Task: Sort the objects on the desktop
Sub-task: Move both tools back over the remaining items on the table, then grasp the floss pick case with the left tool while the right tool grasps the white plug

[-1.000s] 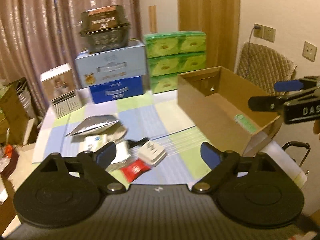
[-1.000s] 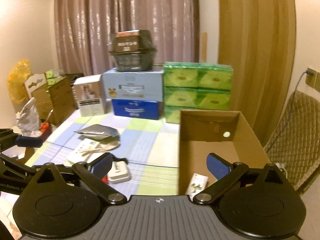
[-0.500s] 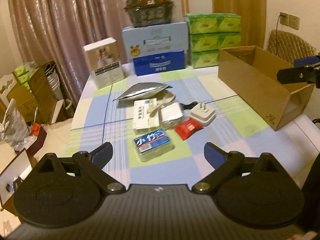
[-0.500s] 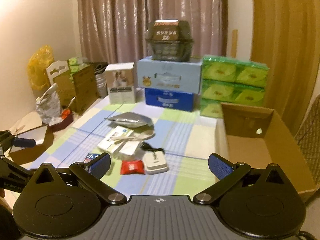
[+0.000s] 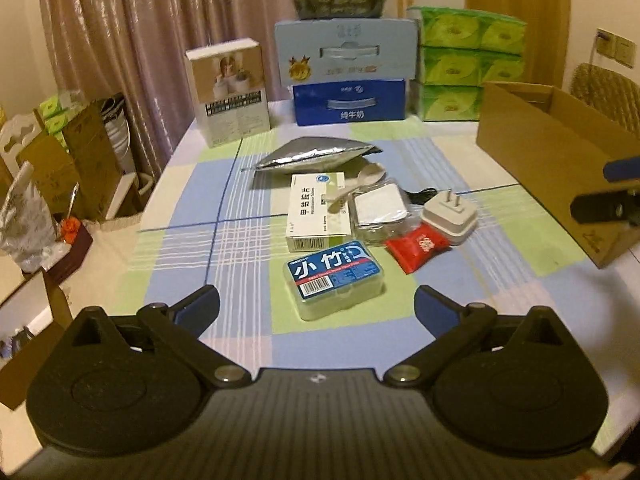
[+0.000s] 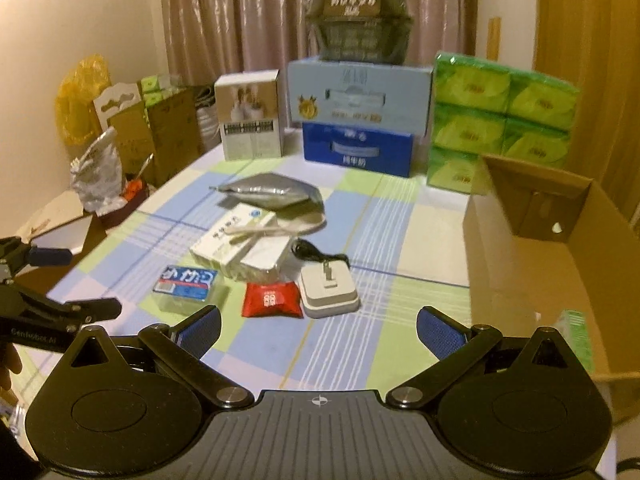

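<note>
A clear plastic case [image 5: 335, 280] with a blue printed label is seen flat on the checked tabletop [image 5: 500, 280], nearest the left tool [image 5: 316, 308], whose jaws have just been opening wide and hold nothing. The right tool [image 6: 319, 330] is likewise spread wide and empty.

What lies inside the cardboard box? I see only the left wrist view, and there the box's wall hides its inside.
Observer: The right wrist view looks into the cardboard box. One small green and white packet lies in its near corner.
Operator: And does the right gripper hold anything? I see only one of its fingers at my picture's edge.
Observer: No. The right gripper is open, with nothing between its fingers.
</note>
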`<action>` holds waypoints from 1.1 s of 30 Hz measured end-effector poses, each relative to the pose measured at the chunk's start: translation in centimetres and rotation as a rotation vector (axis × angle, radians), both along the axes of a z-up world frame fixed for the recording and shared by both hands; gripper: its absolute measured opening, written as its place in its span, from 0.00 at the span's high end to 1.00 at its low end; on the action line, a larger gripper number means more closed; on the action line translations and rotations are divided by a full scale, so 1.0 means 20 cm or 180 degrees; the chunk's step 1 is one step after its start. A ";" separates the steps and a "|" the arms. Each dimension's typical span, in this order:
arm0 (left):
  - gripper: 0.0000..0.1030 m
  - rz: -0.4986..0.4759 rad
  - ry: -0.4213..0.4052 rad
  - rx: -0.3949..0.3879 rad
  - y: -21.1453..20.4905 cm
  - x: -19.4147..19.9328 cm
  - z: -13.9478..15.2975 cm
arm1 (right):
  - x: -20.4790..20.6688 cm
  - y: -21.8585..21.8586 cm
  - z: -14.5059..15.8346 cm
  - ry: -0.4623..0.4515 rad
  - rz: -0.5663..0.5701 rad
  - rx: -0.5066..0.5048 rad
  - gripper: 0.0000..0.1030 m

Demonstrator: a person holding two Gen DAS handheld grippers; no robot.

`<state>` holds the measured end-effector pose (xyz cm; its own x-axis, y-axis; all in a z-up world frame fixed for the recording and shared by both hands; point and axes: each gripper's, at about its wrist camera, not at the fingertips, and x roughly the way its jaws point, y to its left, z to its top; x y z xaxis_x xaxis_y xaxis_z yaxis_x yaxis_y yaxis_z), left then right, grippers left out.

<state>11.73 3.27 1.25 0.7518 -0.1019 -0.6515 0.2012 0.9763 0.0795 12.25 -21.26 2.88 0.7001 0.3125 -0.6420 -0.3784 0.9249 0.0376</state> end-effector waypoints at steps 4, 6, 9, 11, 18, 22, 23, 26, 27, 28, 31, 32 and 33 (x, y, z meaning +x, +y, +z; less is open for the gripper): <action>0.01 0.0079 0.0010 -0.0008 -0.03 0.10 -0.09 | 0.11 0.03 -0.11 0.0037 0.0030 -0.0097 0.02; 0.01 0.0082 -0.0006 -0.0017 -0.05 0.15 -0.14 | 0.18 0.04 -0.16 0.0075 0.0003 -0.0101 0.02; 0.01 0.0101 0.0031 -0.0057 -0.07 0.22 -0.20 | 0.28 0.04 -0.21 0.0155 -0.0035 -0.0058 0.02; 0.01 0.0131 0.0041 -0.0098 -0.09 0.26 -0.24 | 0.34 0.04 -0.23 0.0175 -0.0040 -0.0003 0.02; 0.01 0.0402 0.0001 -0.0190 -0.10 0.33 -0.35 | 0.50 0.06 -0.29 0.0150 0.0097 -0.0045 0.02; 0.01 0.0491 0.0037 -0.0391 -0.08 0.37 -0.36 | 0.55 0.07 -0.33 0.0217 0.0140 -0.0051 0.02; 0.01 0.0489 0.0029 -0.0408 -0.08 0.38 -0.36 | 0.56 0.07 -0.34 0.0215 0.0148 -0.0071 0.02; 0.01 0.0510 0.0074 -0.0410 -0.10 0.41 -0.38 | 0.60 0.07 -0.36 0.0235 0.0205 -0.0077 0.02; 0.01 0.0510 0.0097 -0.0431 -0.10 0.42 -0.38 | 0.61 0.08 -0.37 0.0245 0.0226 -0.0080 0.02; 0.01 0.0503 0.0102 -0.0434 -0.11 0.42 -0.39 | 0.62 0.08 -0.38 0.0258 0.0245 -0.0093 0.02; 0.01 0.0466 0.0096 -0.0345 -0.13 0.43 -0.40 | 0.64 0.10 -0.40 0.0270 0.0271 -0.0126 0.02; 0.01 0.0467 0.0090 -0.0329 -0.13 0.44 -0.40 | 0.65 0.10 -0.40 0.0264 0.0271 -0.0136 0.02; 0.01 0.0470 0.0085 -0.0318 -0.13 0.44 -0.40 | 0.65 0.10 -0.41 0.0254 0.0269 -0.0155 0.02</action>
